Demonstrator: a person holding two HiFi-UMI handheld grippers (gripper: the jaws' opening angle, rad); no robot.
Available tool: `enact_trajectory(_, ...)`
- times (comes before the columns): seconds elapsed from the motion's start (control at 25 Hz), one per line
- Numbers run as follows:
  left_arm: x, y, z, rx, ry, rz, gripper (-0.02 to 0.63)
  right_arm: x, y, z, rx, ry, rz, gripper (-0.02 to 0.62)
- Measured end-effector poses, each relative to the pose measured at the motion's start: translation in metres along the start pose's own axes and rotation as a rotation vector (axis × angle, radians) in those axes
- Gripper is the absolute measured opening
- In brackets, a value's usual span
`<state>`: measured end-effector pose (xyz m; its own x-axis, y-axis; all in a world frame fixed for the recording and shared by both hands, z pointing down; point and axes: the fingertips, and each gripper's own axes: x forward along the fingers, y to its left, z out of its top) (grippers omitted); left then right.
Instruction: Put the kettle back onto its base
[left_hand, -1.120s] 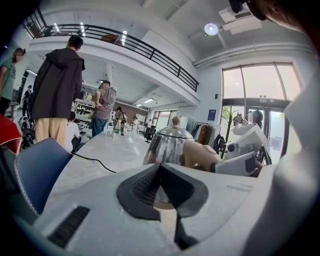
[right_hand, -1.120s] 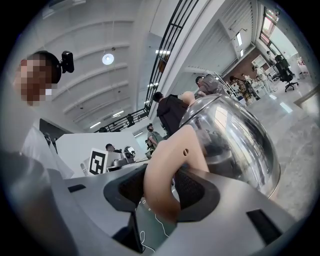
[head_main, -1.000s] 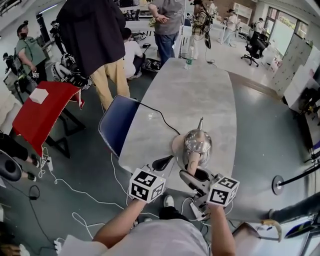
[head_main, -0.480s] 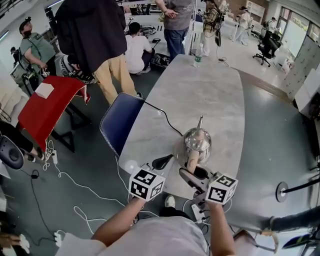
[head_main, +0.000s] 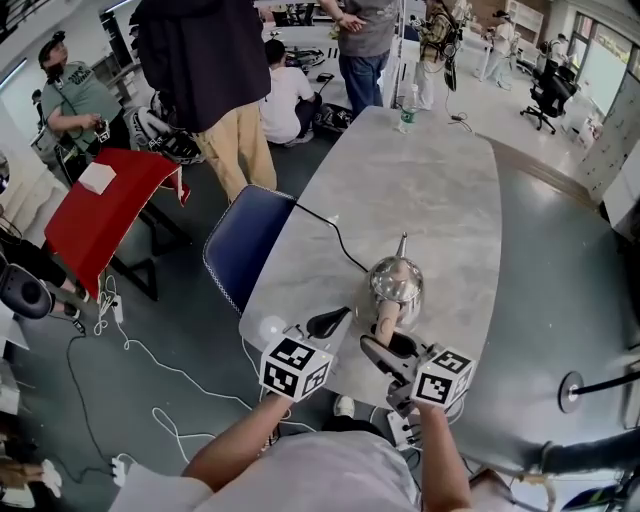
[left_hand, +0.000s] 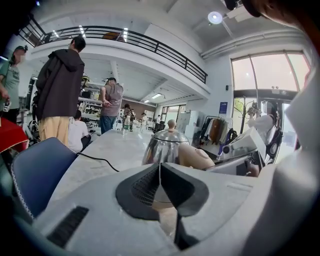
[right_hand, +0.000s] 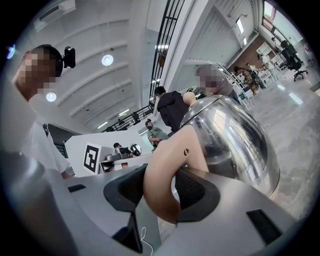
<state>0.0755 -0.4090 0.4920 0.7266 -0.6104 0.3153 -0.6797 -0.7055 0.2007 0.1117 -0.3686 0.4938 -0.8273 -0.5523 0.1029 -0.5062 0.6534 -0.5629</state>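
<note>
A shiny steel kettle (head_main: 397, 282) with a beige handle (head_main: 385, 318) stands near the front of the grey table (head_main: 420, 190). My right gripper (head_main: 385, 346) is shut on that handle; in the right gripper view the handle (right_hand: 165, 175) fills the gap between the pads, with the kettle body (right_hand: 235, 140) just beyond. My left gripper (head_main: 328, 322) is shut on nothing, just left of the kettle (left_hand: 162, 147), which shows past its jaws (left_hand: 160, 187). A black cable (head_main: 325, 228) runs up to the kettle's foot. The kettle hides its base, so I cannot tell whether it rests on it.
A blue chair (head_main: 240, 245) stands against the table's left edge. A bottle (head_main: 408, 108) is at the table's far end. Several people (head_main: 215, 80) stand beyond the chair, beside a red-covered table (head_main: 95, 215). Cables lie on the floor at the left.
The head view has shifted slightly. The tan rim that showed at the kettle's left a second ago is now mostly covered. Both grippers keep their hold and places.
</note>
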Motion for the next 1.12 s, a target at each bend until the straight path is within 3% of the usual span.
enact_trajectory(0.6, 0.018, 0.010, -0.003, -0.046, 0.000, 0.007, 0.011, 0.007, -0.023, -0.007, 0.004, -0.020, 0.019, 0.160)
enact_trajectory(1.12, 0.017, 0.007, -0.004, -0.037, 0.004, -0.046, 0.009, 0.012, -0.030, -0.024, -0.078, 0.048, -0.075, 0.160)
